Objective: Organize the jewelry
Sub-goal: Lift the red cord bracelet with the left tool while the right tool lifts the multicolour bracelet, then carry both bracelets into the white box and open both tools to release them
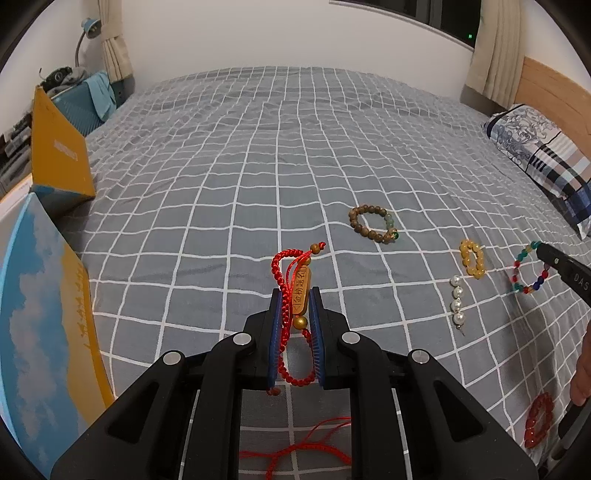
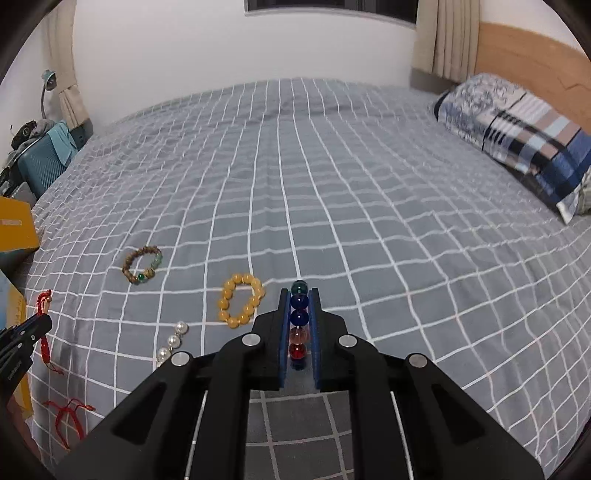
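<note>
left tongs point(image 1: 295, 306): black, blue pads, silver screws | right tongs point(image 2: 299, 306): same

Glossy glass-like bead bracelet point(image 2: 299, 325); matt cloth bedsheet point(image 2: 332, 206)

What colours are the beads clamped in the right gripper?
Green, two blue, pink and red beads, clearest in the right wrist view.

Grey checked bed point(image 2: 369, 206); white wall point(image 2: 221, 48) — dark window point(image 2: 332, 5); wooden headboard point(image 2: 524, 55).
</note>
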`<action>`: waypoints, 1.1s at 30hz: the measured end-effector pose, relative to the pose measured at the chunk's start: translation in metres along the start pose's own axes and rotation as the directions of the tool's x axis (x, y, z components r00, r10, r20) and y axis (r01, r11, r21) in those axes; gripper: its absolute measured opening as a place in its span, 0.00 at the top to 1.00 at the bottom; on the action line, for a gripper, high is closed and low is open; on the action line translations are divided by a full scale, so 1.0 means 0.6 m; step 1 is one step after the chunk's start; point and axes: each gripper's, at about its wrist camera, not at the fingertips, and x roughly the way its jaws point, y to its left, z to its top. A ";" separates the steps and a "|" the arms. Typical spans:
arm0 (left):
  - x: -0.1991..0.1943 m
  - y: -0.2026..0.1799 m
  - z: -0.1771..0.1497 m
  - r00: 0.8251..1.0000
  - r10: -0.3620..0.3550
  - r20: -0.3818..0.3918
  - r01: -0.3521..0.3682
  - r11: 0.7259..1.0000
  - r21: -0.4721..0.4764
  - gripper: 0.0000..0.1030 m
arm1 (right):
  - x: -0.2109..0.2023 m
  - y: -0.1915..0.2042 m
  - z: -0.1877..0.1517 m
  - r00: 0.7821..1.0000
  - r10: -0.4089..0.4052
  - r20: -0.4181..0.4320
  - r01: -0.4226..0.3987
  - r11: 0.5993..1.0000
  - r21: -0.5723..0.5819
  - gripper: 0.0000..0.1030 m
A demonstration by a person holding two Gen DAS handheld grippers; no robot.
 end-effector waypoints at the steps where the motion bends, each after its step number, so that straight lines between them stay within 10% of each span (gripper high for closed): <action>1: -0.002 -0.001 0.001 1.000 -0.002 0.005 0.002 1.000 0.002 0.85 | -0.003 -0.001 0.001 1.000 -0.002 0.007 0.002 1.000 -0.003 0.92; 19: -0.077 -0.020 0.007 0.999 0.009 0.048 -0.011 1.000 0.025 0.86 | -0.081 0.030 0.013 0.997 -0.012 0.073 0.014 0.999 -0.031 0.92; 33: -0.221 0.085 0.010 0.993 0.044 0.108 -0.039 0.998 -0.044 0.87 | -0.215 0.149 0.046 0.984 0.062 0.169 -0.045 0.993 -0.106 0.92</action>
